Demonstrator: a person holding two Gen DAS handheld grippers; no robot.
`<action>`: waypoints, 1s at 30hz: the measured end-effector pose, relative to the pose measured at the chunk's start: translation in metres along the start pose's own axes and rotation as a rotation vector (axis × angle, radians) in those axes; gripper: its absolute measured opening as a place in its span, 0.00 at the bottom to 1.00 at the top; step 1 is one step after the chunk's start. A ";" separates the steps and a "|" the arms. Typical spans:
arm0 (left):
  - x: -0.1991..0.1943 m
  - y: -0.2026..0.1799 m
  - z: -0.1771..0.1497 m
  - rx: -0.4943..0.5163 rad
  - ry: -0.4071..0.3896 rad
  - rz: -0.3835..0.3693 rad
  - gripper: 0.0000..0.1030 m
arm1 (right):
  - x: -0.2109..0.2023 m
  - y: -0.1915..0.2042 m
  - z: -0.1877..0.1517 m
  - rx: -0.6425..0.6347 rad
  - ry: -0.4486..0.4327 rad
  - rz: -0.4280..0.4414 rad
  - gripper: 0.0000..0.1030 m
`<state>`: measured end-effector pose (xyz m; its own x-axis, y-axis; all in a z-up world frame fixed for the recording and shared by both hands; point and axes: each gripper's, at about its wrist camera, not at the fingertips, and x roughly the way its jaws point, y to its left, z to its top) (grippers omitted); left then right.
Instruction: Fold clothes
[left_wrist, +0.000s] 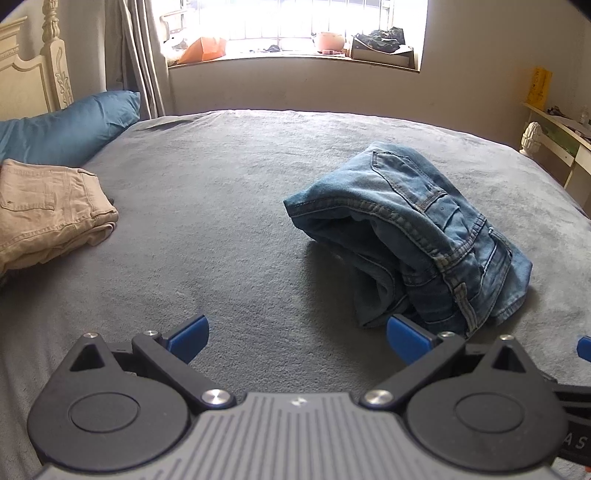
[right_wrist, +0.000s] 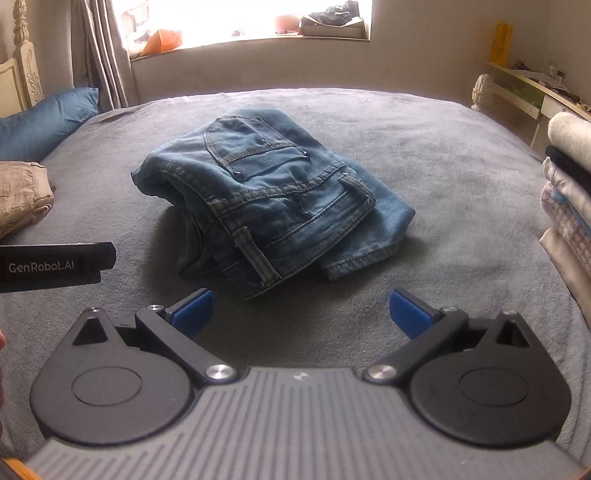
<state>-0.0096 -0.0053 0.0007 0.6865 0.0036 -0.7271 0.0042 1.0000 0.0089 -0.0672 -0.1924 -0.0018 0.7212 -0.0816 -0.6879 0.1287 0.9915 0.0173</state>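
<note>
Right now your jeans (right_wrist: 266, 199) lie in a folded bundle on the grey bed (right_wrist: 461, 192), just ahead of your right claw (right_wrist: 301, 314) and ahead and to the right of your left claw (left_wrist: 297, 338). Denim like this should feel heavy and fairly stiff for cloth, not slippery, and the thick layers will probably hold their shape but sag if you lift them by one corner. The bundle looks loose: the waistband side bulges up and an open gap shows along its left edge. Likely your best hold is the doubled seam at the near edge, or the waistband with its belt loop, where the layers are thickest; take all layers at once so the fold does not spill.

Both claws stand wide apart and hold nothing. Neither touches the jeans; the right one hangs over bare blanket just short of the near edge. A tan folded pair of trousers (left_wrist: 48, 210) sits well off to the left of your left claw, and a stack of folded cloth (right_wrist: 569, 192) lies far right of your right claw.
</note>
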 end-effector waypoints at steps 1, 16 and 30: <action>0.000 0.000 0.000 -0.001 0.001 0.000 1.00 | 0.000 0.000 0.000 -0.001 0.002 0.000 0.99; 0.002 0.003 -0.002 -0.007 0.013 0.008 1.00 | 0.003 0.001 -0.001 0.001 0.016 0.002 0.99; 0.005 0.002 -0.002 -0.005 0.022 0.011 1.00 | 0.004 0.001 -0.001 0.003 0.021 0.002 0.99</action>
<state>-0.0080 -0.0034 -0.0043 0.6707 0.0145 -0.7416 -0.0070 0.9999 0.0132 -0.0647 -0.1919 -0.0056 0.7068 -0.0777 -0.7031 0.1295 0.9914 0.0207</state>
